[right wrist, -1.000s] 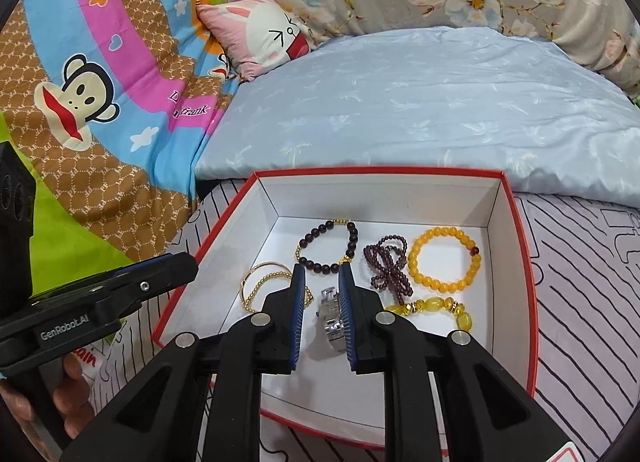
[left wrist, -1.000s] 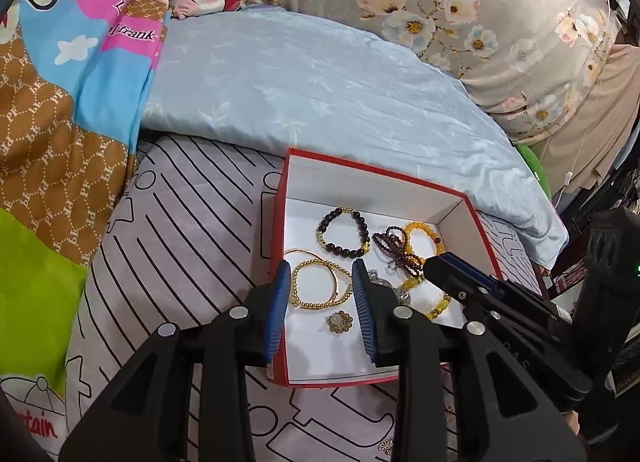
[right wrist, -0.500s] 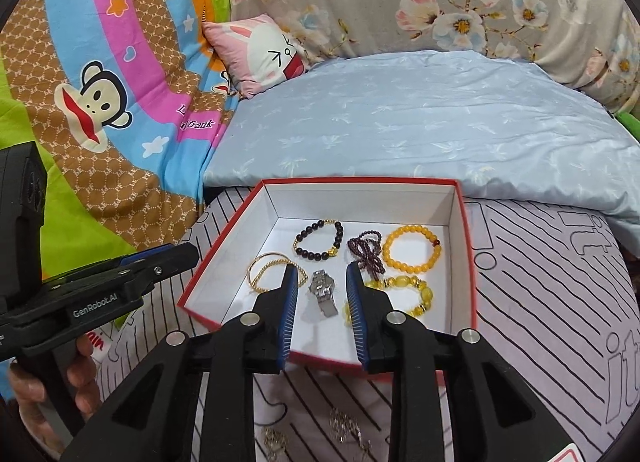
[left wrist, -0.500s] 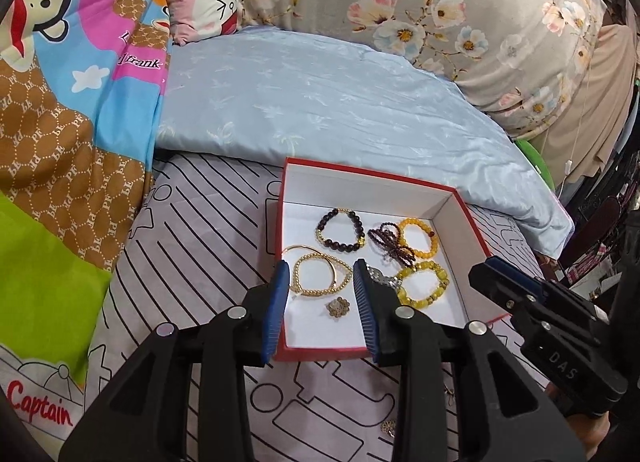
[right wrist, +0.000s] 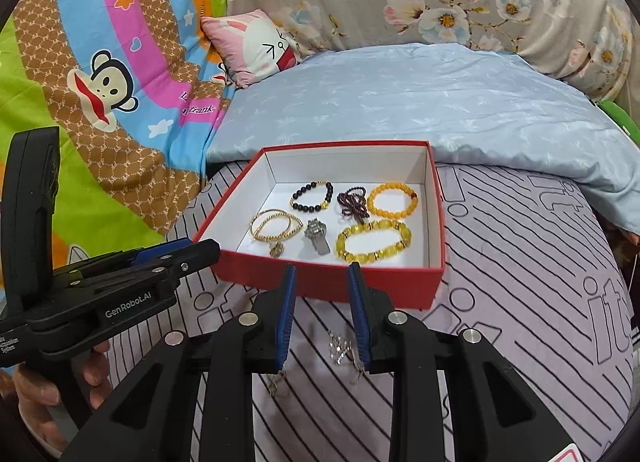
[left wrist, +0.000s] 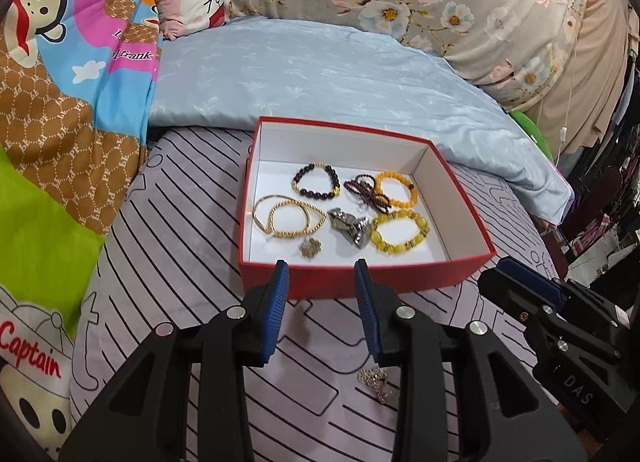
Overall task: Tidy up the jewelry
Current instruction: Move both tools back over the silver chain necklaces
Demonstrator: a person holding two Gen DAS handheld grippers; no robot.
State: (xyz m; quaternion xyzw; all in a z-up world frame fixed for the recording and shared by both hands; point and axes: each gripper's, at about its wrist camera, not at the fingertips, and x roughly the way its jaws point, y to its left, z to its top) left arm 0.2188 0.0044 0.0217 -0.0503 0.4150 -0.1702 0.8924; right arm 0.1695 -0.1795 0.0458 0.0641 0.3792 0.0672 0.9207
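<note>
Blue-padded fingers (left wrist: 362,282) parted (nothing between)

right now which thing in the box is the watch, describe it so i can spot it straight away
Find the red box with white walls on the striped sheet. Inside, look at the near row, between the thin gold bangles and the chunky yellow bead bracelet. The watch is the only grey metal piece; everything around it is beads or gold.

Left claw (left wrist: 320,274) and right claw (right wrist: 322,276) both open, empty.
</note>
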